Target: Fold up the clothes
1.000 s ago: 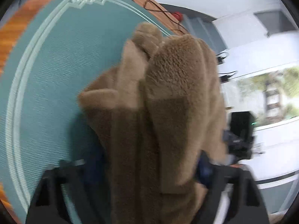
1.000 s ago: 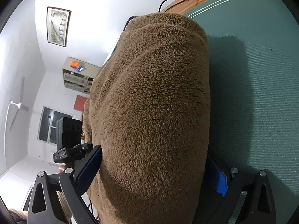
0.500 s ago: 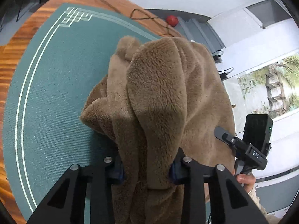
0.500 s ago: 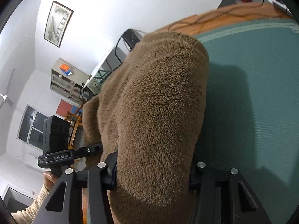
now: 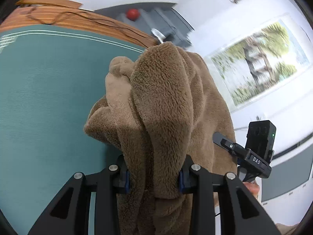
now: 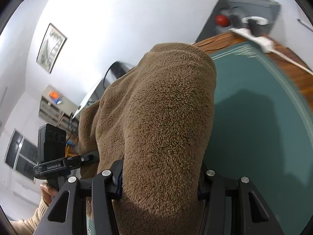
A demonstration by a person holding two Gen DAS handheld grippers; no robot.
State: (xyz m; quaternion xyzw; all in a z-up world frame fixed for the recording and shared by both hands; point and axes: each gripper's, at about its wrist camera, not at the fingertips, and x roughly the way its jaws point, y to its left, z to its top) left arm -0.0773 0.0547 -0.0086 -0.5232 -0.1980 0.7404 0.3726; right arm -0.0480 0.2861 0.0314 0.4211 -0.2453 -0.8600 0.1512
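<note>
A: Left wrist view?
B: The left gripper (image 5: pixel 153 178) has its jaws clamped on a thick bunch of the brown fleece garment (image 5: pixel 166 105), which hangs lifted above the teal mat (image 5: pixel 49 101).

A: Right wrist view?
B: The right gripper (image 6: pixel 159 184) pinches another fold of it (image 6: pixel 160 121). It looks soft, bulky and floppy, so hold near the edges or corners, not the middle

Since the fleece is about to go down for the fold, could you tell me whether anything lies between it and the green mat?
Nothing visible does. The fleece is clamped in both the left gripper and the right gripper, and the green mat beside it shows bare. The patch directly behind the fabric is hidden in both views.
</note>
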